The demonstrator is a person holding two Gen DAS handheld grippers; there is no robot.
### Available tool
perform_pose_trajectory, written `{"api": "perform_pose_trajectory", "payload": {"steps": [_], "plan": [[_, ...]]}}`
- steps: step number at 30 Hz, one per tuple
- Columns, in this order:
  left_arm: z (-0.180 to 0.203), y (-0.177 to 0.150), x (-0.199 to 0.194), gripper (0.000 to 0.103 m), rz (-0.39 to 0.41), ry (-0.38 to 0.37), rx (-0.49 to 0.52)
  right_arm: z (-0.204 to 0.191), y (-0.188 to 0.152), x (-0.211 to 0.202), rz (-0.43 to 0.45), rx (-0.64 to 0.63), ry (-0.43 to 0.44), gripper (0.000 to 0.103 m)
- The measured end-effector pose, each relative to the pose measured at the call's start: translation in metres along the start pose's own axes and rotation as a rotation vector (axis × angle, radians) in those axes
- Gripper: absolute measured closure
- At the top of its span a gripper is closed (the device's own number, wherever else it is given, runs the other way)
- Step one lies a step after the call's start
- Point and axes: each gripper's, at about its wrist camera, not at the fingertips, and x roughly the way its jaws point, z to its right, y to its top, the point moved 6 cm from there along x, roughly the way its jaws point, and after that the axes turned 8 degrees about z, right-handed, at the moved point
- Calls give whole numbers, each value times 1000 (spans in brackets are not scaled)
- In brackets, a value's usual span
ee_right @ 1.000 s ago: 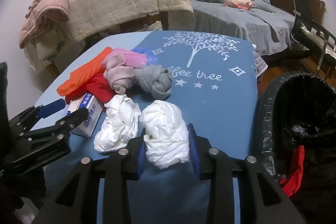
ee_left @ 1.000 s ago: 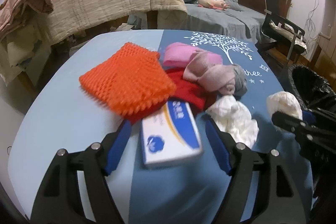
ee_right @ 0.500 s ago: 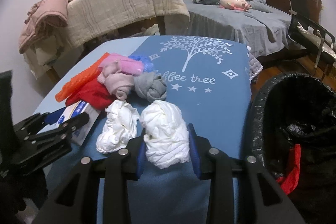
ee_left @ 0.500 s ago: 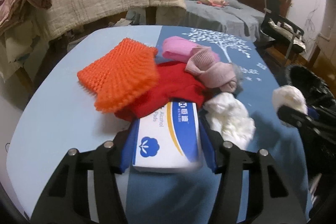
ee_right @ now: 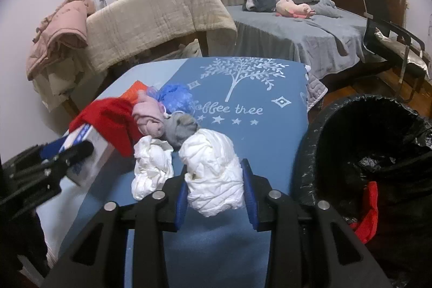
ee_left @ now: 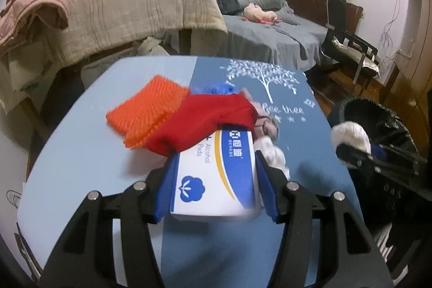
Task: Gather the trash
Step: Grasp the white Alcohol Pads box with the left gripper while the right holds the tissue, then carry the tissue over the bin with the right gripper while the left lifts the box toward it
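Note:
My left gripper (ee_left: 214, 180) is shut on a white and blue alcohol pads box (ee_left: 216, 177) and holds it above the blue table (ee_left: 81, 153); a red cloth (ee_left: 202, 120) drapes over the box's far end. My right gripper (ee_right: 214, 180) is shut on a crumpled white paper wad (ee_right: 213, 172), lifted near the table's right side. A second white wad (ee_right: 152, 166) lies on the table to its left. The black-lined trash bin (ee_right: 378, 147) stands to the right of the table.
An orange knit cloth (ee_left: 148, 107), pink cloth (ee_right: 148, 115), grey sock (ee_right: 181, 128) and blue plastic (ee_right: 175, 96) lie piled mid-table. A blanket-draped sofa (ee_right: 156, 18), a bed (ee_right: 297, 29) and a chair (ee_right: 391, 39) stand behind. A red item (ee_right: 368, 209) lies in the bin.
My left gripper closed on the box and lifted it, dragging the red cloth up with it. My right gripper, still holding the wad, rose slightly.

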Motion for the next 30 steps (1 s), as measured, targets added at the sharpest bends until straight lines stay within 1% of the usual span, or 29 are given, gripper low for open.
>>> {"api": "perform_pose_trajectory", "payload": {"steps": [4,8,12,21,26,30], "plan": [[2,-4,10,50,-32,13,18,-1,0,0,-5,-5,2,68],[2,-21,15,50,-62,23,43,-2,-2,1,-12,-9,5,68],[0,-38,16,50,-107,13,58,-3,-8,5,-26,-6,1,68],[7,-73,4,50,-183,-47,81,-7,-13,7,-35,-11,-1,68],[15,-77,-1,50,-178,-82,78,-8,-14,4,-32,-9,-3,68],[25,-68,-11,50,-132,-130,69,-4,-12,-4,-20,-10,-12,68]]}}
